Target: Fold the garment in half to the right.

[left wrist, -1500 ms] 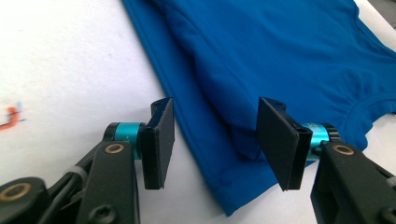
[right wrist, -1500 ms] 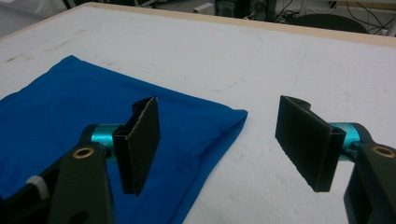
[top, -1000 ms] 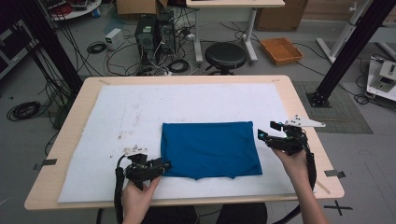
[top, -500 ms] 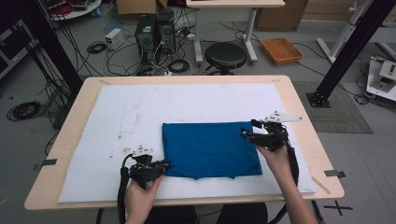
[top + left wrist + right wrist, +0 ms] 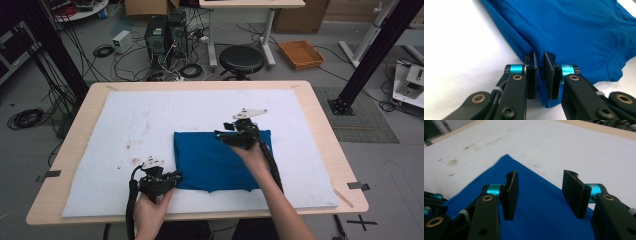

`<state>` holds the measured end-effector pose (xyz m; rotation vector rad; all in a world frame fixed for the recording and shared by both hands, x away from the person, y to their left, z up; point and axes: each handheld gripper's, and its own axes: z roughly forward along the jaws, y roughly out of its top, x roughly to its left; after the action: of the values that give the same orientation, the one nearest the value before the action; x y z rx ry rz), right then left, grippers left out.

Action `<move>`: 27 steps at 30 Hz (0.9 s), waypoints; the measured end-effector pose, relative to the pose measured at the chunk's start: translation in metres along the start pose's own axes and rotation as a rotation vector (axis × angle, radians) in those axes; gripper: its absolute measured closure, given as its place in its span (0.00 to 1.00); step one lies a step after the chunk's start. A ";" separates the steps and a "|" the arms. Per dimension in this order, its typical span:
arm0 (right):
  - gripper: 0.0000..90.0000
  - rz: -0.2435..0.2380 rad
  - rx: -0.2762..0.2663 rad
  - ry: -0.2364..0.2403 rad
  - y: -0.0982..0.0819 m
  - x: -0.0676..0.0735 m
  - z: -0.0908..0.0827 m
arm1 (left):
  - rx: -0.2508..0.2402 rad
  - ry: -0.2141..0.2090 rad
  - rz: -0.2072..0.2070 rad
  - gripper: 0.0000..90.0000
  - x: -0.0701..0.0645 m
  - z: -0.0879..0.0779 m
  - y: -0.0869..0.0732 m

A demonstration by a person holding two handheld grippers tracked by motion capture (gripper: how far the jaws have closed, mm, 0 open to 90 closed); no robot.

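Left gripper view: the left gripper sits low in the centre of the frame, its jaws pinching a fold of the blue cloth at its near edge, the fabric bunched between the pads and spreading toward the upper right. In the high view this gripper lies lower left of centre, at the cloth's lower left corner, held by the left hand. The right gripper hovers at the cloth's upper edge, just right of centre; in the right gripper view its jaws stand spread apart above the blue fabric. The cloth lies folded on the white mat covering the wooden table.
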<state>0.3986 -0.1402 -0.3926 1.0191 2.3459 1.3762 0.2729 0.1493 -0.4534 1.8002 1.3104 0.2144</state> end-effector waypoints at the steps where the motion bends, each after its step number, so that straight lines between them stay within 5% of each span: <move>1: 0.54 -0.009 0.023 0.017 0.007 0.009 0.020 | -0.002 0.000 0.000 0.90 0.000 0.000 0.000; 2: 0.54 -0.009 0.023 0.017 0.007 0.009 0.020 | -0.003 0.000 -0.001 0.90 0.000 0.000 0.000; 8: 0.60 -0.014 0.082 0.036 0.024 0.037 0.082 | -0.002 -0.011 -0.002 0.90 0.002 0.000 0.000; 15: 0.70 -0.012 0.144 0.043 0.036 0.056 0.126 | -0.003 -0.020 -0.011 0.90 0.003 0.000 0.000; 27: 0.81 -0.007 0.181 -0.020 0.043 0.064 0.163 | -0.002 -0.031 -0.017 0.90 0.005 0.000 0.000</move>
<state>0.4557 0.0258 -0.4345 1.0653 2.4929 1.1613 0.2748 0.1533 -0.4551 1.7837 1.3028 0.1777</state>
